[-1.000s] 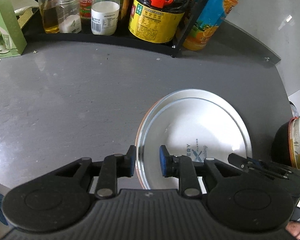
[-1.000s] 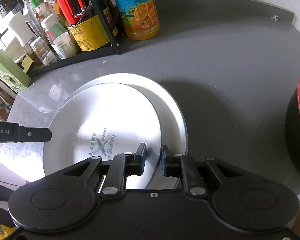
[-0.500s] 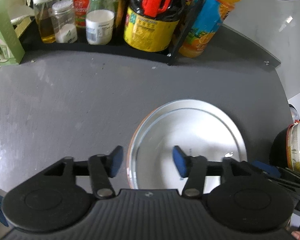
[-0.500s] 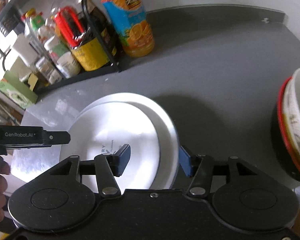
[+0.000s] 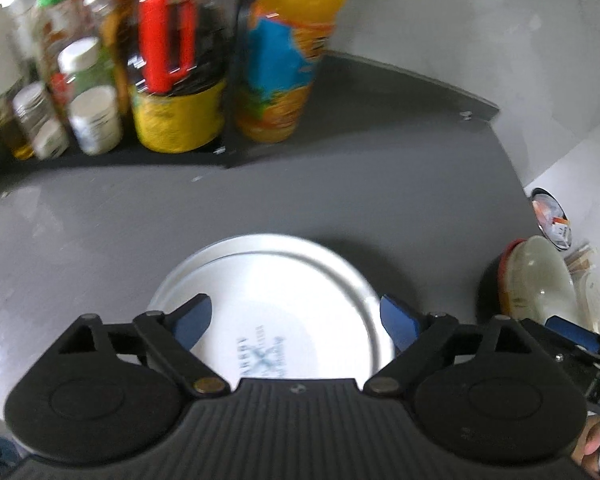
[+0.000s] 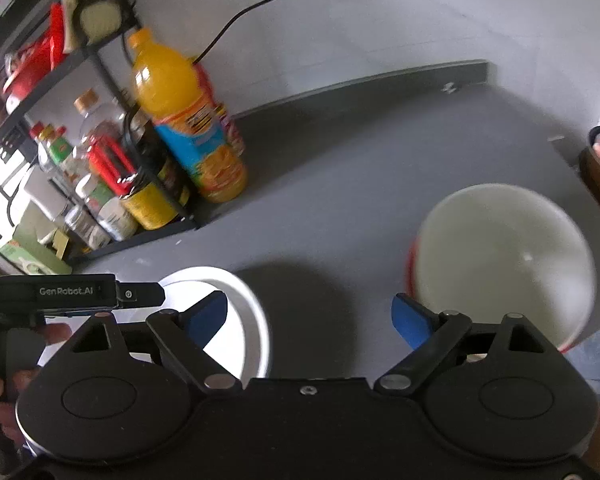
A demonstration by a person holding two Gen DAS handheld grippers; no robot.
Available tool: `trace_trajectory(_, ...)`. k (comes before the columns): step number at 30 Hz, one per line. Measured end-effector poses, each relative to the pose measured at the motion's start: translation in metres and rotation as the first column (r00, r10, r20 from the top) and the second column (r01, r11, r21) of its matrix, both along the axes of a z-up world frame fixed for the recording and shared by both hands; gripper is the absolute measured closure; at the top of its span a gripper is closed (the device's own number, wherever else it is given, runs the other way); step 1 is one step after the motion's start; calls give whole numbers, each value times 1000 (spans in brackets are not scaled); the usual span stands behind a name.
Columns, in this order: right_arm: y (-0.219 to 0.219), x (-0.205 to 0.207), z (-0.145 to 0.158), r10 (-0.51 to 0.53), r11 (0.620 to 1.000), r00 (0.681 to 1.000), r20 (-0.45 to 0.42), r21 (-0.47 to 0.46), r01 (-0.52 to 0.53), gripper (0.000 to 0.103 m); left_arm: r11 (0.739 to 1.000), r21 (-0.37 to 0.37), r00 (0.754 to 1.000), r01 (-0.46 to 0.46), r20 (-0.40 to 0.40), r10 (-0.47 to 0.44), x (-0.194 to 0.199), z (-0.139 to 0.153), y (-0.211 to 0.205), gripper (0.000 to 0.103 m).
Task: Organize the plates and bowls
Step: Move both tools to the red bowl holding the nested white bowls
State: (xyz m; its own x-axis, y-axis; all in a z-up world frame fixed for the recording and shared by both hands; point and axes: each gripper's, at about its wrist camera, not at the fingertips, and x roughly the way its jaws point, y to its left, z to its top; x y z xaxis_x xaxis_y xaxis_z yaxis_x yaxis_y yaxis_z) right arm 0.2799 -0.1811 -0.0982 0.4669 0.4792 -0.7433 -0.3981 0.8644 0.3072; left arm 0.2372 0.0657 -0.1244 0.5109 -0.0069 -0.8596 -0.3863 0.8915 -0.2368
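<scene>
Hanging wide open and empty, right gripper [image 6: 310,318] nearer the stacked bowls [image 6: 504,264] ahead-right, left gripper [image 5: 294,320] likewise spread over the plates [image 5: 284,280].

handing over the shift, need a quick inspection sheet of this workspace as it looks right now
Surface: grey countertop, bare in the middle.
Job's things: two white plates stacked; white bowl nested in a red-rimmed one at the right.
Clutter: orange juice bottle; black rack crowded with condiment bottles.
Grippers: left gripper open above the plates; right gripper open, empty, between plates and bowl.
Cables: black cable on the wall.
Surroundings: white wall; dark bowl beyond the right edge.
</scene>
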Motion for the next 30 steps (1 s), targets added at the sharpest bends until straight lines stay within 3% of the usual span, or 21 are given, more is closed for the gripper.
trace_trajectory(5,-39,9,11,-54,998,998,40,27,53,5,999,15,999,33,23,-34,18,9,-32,5)
trace_trajectory(12,-94,32,8,-120,993,992,49,22,119,4,998,5,997,64,35,-64,41,16,-78,1)
trace_trajectory(27,-163,74,-34,-127,992,991,-53,-3,127,5,997,-29,996,77,-39,-79,88,-7,-154,1)
trace_trajectory(30,-171,82,-45,-134,991,988,-79,-10,134,11,997,-10,996,71,-54,-71,95,-13,-168,1)
